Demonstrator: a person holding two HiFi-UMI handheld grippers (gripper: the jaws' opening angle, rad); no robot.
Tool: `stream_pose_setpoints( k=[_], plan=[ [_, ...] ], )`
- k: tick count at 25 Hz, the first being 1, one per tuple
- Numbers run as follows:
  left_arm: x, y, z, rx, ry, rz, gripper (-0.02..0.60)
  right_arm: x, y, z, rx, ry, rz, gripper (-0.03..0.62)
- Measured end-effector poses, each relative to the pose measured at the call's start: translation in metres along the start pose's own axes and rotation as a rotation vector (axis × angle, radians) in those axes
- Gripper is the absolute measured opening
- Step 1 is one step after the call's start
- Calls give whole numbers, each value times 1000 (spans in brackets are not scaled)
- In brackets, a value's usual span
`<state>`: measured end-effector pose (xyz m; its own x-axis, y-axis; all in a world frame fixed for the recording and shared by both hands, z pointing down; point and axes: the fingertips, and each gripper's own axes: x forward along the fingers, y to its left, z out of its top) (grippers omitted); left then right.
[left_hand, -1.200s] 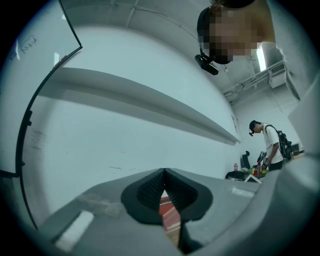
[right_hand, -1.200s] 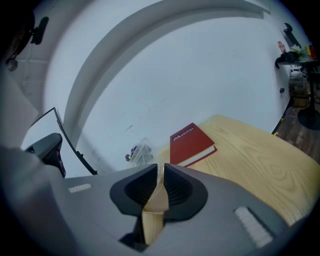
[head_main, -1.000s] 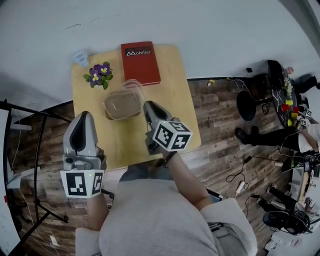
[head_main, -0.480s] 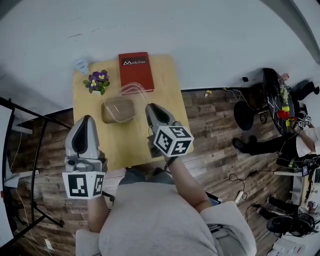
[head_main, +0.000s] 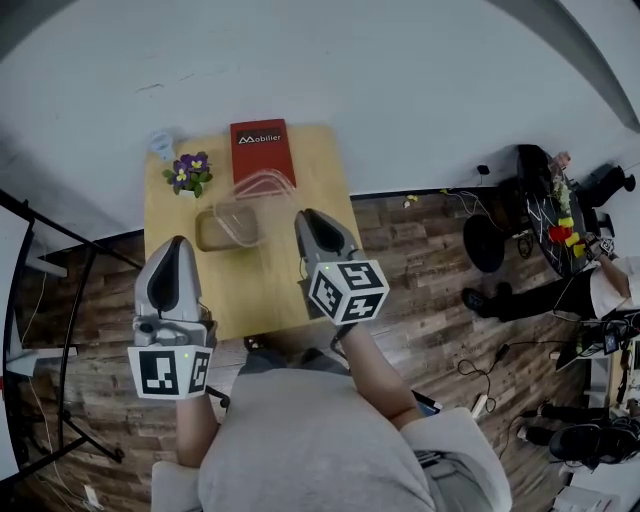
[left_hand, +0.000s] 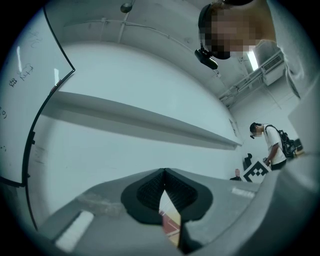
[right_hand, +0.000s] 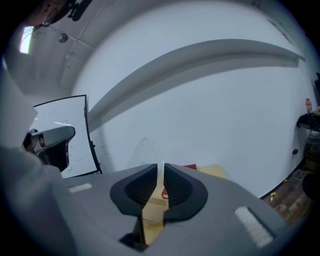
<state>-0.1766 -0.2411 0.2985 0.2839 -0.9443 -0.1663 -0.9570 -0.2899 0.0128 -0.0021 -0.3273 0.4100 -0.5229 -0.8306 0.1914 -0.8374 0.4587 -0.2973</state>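
Clear lid (head_main: 262, 186) is off box (head_main: 222, 230), pinched by R gripper (right_hand: 160, 170), not yet set down; L gripper (left_hand: 164, 174) closed, empty.

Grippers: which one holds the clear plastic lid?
The right gripper: its jaws are shut on the edge of the clear plastic lid. The left gripper has shut jaws with nothing between them.

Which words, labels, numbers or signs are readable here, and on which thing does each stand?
"Mobilier": white print on the red book.
Handwriting on the whiteboard: too blurred to read.
Marker cubes on the left gripper and right gripper: patterns, no letters.
Clear lid in the right gripper: no print visible.
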Motion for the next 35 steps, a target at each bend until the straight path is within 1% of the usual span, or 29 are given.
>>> stream_pose_setpoints(
  k=[6,18,35],
  plan=[
    [-5,-19,8,16,-13,0,3,-22,-3,19,-69,-40,0,41],
    [-12,-51,18,31,-25,-2,3,-58,-9,42,-180,-88,-12,41],
    [-20,-102,27,44,-44,-30,3,-118,-28,67,-257,-163,-48,41]
  ],
)
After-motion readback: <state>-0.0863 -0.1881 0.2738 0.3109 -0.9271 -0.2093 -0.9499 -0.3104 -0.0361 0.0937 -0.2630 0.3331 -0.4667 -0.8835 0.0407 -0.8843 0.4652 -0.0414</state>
